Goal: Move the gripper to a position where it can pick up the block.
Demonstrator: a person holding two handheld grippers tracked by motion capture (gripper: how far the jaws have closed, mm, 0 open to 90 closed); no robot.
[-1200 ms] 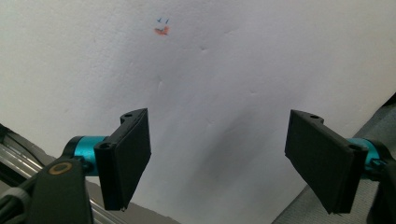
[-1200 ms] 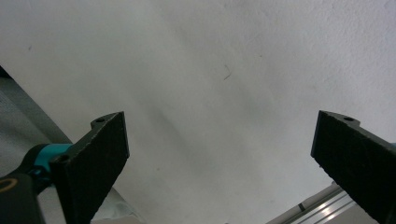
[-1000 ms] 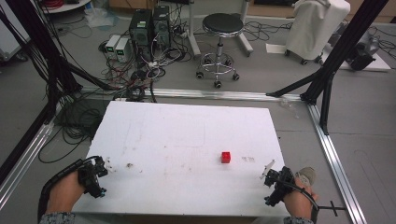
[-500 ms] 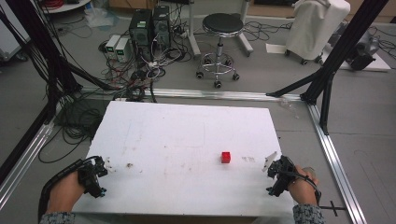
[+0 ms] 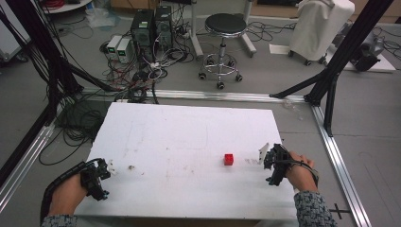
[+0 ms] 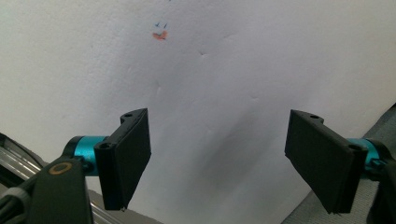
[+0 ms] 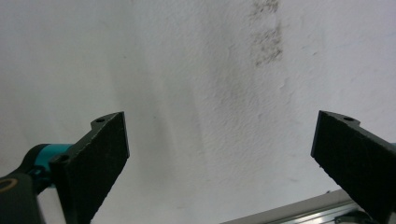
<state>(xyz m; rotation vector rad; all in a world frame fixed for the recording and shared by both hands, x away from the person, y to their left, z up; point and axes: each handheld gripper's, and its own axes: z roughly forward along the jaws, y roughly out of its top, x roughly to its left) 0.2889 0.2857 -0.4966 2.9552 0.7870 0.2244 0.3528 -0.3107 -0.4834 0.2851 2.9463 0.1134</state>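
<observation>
A small red cube (image 5: 229, 159) sits on the white board (image 5: 189, 137), right of its middle. My right gripper (image 5: 265, 156) hovers near the board's right edge, a short way right of the cube, held in a hand. In the right gripper view its jaws stand wide apart over bare white surface, gripper (image 7: 219, 163) open and holding nothing. My left gripper (image 5: 108, 170) rests at the board's front left corner. In the left gripper view its gripper (image 6: 219, 163) is open too, with only white board between the black pads (image 6: 128, 154).
The board lies inside an aluminium frame (image 5: 338, 161) with black struts. Behind it on the floor are a round stool (image 5: 224, 28), computer boxes (image 5: 151, 26) and tangled cables (image 5: 137, 71). A small dark smudge (image 5: 131, 167) marks the board near the left gripper.
The right hand has carried its gripper forward and left along the board's right edge, closer to the red cube. The left gripper has stayed in place.
</observation>
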